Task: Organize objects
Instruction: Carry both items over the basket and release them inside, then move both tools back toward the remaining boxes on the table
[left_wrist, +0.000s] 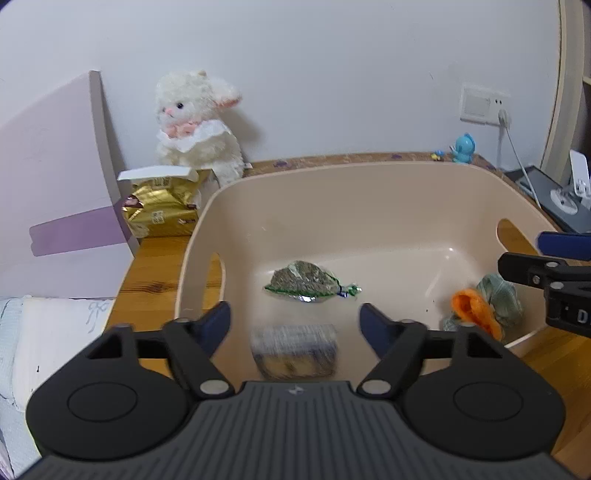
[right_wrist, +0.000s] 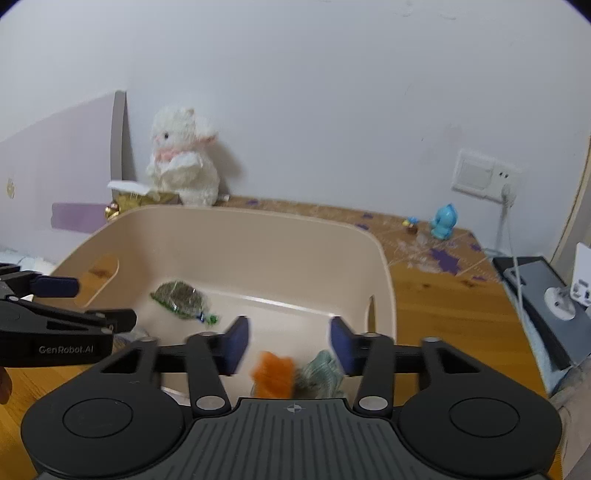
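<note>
Tub (left_wrist: 369, 192): we see one beige tub on the wood table (left_wrist: 155, 280), with cut-out handles at both ends; both grippers hang over its near rim.

Left gripper (left_wrist: 295, 325): jaws wide apart, holding nothing; we see a blurred packet (left_wrist: 295, 350) just below and between the fingers, apart from both pads. The blur reads to us as falling or shifting, but we cannot tell.

Right gripper (right_wrist: 288, 345): jaws open too, with nothing clamped; the orange and green cloth bundle (right_wrist: 295, 373) lies just under the gap, inside the tub's right corner.

Key relation: the packet sits straight ahead of and under the left gripper, long axis across the jaw gap, so we judge the left the nearer tool. The green bag (left_wrist: 310, 284) lies farther in, mid-floor, long axis running left to right with its tied end to the right, about between the two grippers.

Task things: all in the tub; we count one packet, one green bag and one cloth bundle, three items.

Still outside: we count one gold pack (left_wrist: 162, 206) beside the tub's left end, touching the white plush (left_wrist: 199, 122) behind it, and one blue toy (left_wrist: 463, 147) at the far table edge, well apart.

Next, our guess: fetch the gold pack, with the left arm nearer.
</note>
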